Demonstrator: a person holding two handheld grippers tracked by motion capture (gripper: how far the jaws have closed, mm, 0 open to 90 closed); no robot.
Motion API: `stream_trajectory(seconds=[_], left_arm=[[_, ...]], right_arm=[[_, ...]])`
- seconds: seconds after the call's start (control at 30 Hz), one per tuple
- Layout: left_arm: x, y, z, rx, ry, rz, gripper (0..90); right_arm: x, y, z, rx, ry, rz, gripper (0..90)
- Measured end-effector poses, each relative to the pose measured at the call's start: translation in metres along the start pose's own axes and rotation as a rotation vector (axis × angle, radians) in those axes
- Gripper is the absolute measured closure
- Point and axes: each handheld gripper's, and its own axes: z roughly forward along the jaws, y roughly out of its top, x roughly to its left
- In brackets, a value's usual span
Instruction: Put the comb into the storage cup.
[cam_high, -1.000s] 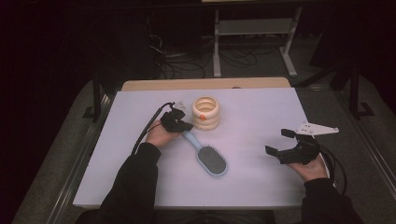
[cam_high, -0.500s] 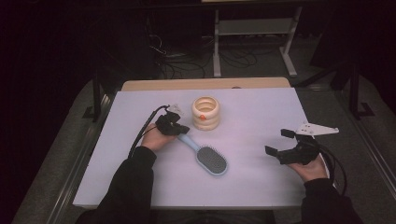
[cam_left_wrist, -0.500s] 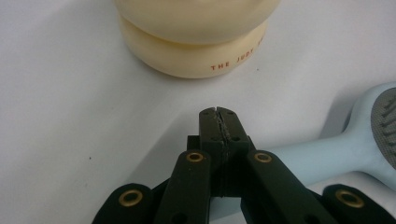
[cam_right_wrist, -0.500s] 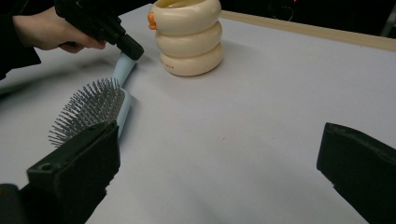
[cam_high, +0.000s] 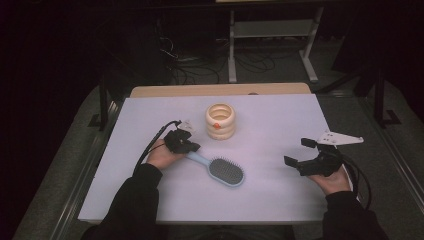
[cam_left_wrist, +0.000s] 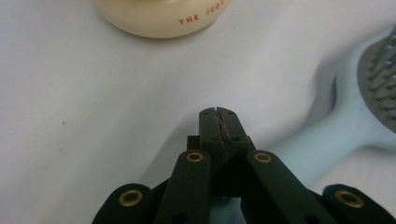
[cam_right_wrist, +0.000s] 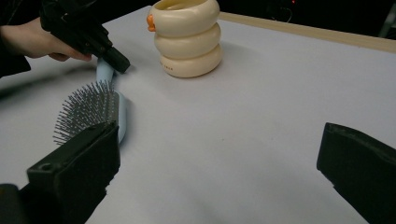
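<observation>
The left gripper (cam_left_wrist: 218, 112), jaws pressed together and empty, apparently rests against the hairbrush (cam_high: 220, 169) handle. Open it before gripping; the right gripper (cam_high: 302, 152) stands wide.

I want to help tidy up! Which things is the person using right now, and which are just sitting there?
In use:
- blue hairbrush, lying bristles up
- left gripper, shut, at the brush's handle

Just there:
- cream ringed cup, standing behind the brush
- right gripper, open, off to the side
</observation>
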Motion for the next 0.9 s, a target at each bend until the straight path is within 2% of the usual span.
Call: stream_trajectory(seconds=[0.53, 0.77, 0.9], left_arm=[[-0.012, -0.008, -0.006, 0.009, -0.013, 0.024, 90.0], [-0.015, -0.017, -0.012, 0.02, -0.004, 0.028, 90.0], [-0.021, -0.021, -0.016, 0.022, 0.004, 0.035, 90.0]], right_arm=[[0.001, 0.0, -0.001, -0.001, -0.003, 0.001, 0.0], [0.001, 0.0, -0.001, -0.001, -0.006, 0.001, 0.0], [0.0, 0.0, -0.001, 0.0, -0.007, 0.001, 0.0]])
